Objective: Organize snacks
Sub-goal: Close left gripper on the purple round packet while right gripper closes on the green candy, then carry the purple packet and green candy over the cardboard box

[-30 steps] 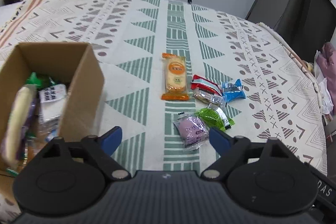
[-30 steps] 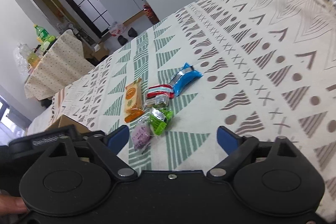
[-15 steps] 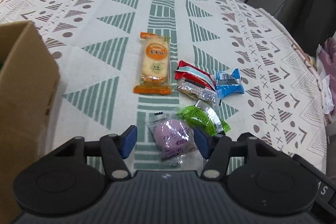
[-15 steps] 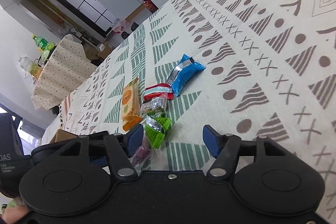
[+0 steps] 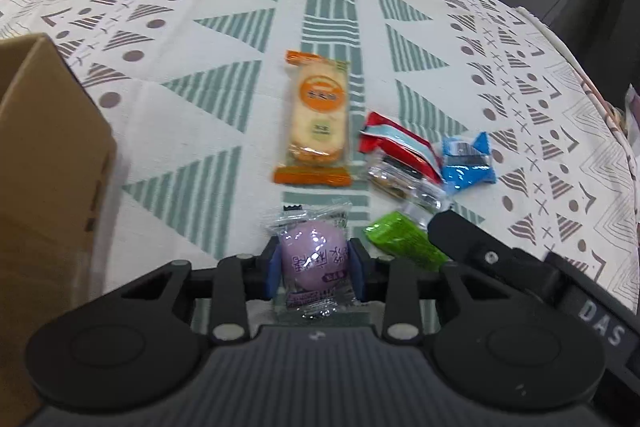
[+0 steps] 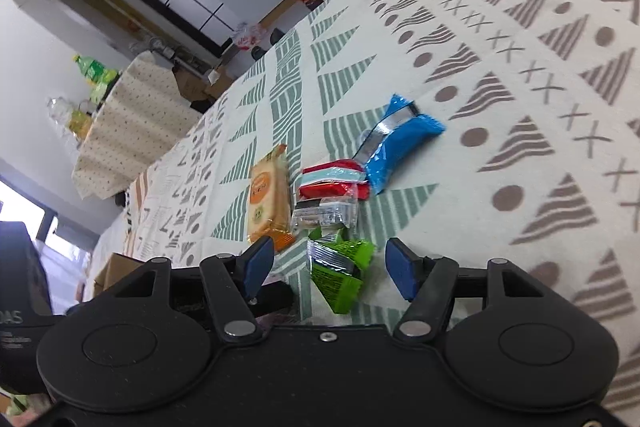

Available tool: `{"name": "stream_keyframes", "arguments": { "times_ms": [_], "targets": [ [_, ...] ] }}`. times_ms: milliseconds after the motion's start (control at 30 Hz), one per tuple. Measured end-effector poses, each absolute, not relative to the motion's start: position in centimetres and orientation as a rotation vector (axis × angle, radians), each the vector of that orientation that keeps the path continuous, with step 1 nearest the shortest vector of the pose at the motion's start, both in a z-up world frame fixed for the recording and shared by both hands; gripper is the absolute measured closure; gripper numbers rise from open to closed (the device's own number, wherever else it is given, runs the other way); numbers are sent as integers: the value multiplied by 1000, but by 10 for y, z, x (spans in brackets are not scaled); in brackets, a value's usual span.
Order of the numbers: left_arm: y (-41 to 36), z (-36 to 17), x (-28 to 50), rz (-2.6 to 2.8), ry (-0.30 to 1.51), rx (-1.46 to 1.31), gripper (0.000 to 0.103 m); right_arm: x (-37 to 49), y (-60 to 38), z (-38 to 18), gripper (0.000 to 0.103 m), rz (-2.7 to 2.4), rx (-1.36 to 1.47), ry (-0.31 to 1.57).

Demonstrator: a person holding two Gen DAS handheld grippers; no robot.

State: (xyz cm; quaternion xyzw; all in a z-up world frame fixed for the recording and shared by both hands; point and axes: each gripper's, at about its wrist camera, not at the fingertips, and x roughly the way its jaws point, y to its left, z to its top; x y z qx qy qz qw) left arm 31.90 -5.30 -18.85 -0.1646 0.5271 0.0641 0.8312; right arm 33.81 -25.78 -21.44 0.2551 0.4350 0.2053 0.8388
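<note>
Pinching purple snack (image 5: 313, 264), left claw (image 5: 314, 269); right claw (image 6: 334, 265) spread.

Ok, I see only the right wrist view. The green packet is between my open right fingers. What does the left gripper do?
Observer: The left gripper is shut on the purple snack, one finger on each side.
Operator: Is it near my green packet?
Observer: Yes. The purple snack lies directly left of the green packet, and the left gripper's right finger is almost at the packet's edge.
Operator: And where is the box?
Observer: The cardboard box stands on the tablecloth, left of the left gripper.
</note>
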Motion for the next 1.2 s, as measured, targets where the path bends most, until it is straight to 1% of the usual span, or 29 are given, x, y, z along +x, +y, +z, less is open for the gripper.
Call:
{"name": "stream_keyframes", "arguments": {
  "times_ms": [67, 133, 167, 200, 300, 733, 1200],
  "targets": [
    [-47, -187, 317, 147, 1116, -356, 70, 339, -253, -215, 42, 426, 503, 921],
    [-43, -186, 315, 157, 1112, -356, 70, 337, -250, -214, 51, 412, 463, 918],
    [-42, -186, 314, 160, 1112, -357, 70, 337, -249, -213, 65, 404, 450, 921],
    [-40, -185, 313, 163, 1113, -359, 70, 337, -251, -214, 69, 399, 450, 929],
    [-37, -182, 309, 170, 1116, -358, 70, 331, -259, -210, 74, 391, 481, 927],
    [-34, -141, 267, 157, 1042, -370, 70, 286, -261, -160, 74, 348, 477, 832],
    [-13, -87, 219, 151, 922, -392, 70, 242, -235, -107, 74, 383, 430, 740]
  ]
}}
